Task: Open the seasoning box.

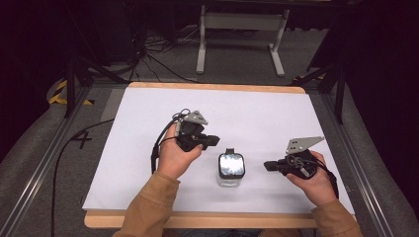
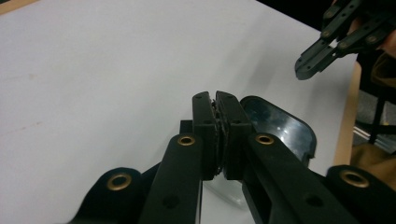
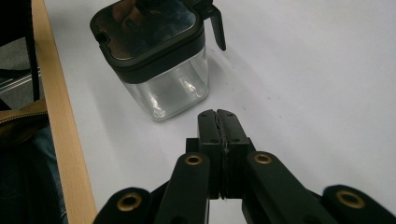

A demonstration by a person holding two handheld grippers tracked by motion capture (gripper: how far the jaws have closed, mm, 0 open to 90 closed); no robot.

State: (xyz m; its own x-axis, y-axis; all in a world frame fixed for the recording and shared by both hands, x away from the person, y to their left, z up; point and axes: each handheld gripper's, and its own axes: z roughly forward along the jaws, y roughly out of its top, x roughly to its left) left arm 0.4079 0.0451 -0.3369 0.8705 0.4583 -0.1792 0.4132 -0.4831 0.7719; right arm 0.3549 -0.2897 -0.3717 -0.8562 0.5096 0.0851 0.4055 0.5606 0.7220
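Clear jar (image 1: 230,170) with black lid stands near the table's (image 1: 148,113) front edge, between left tongs (image 1: 213,140) and right tongs (image 1: 267,165), both pressed together, empty. Risk: a closed-jaw nudge could tip or slide it off the front edge.

The jar (image 3: 170,88) has clear, glossy walls that look like glass or plastic; its black lid (image 3: 144,32) shines mirror-smooth. The bench (image 1: 257,113) carries a matt white sheet over a pale wooden edge. Each gripper (image 3: 218,122) looks like matt black plastic with brass-coloured rivets.
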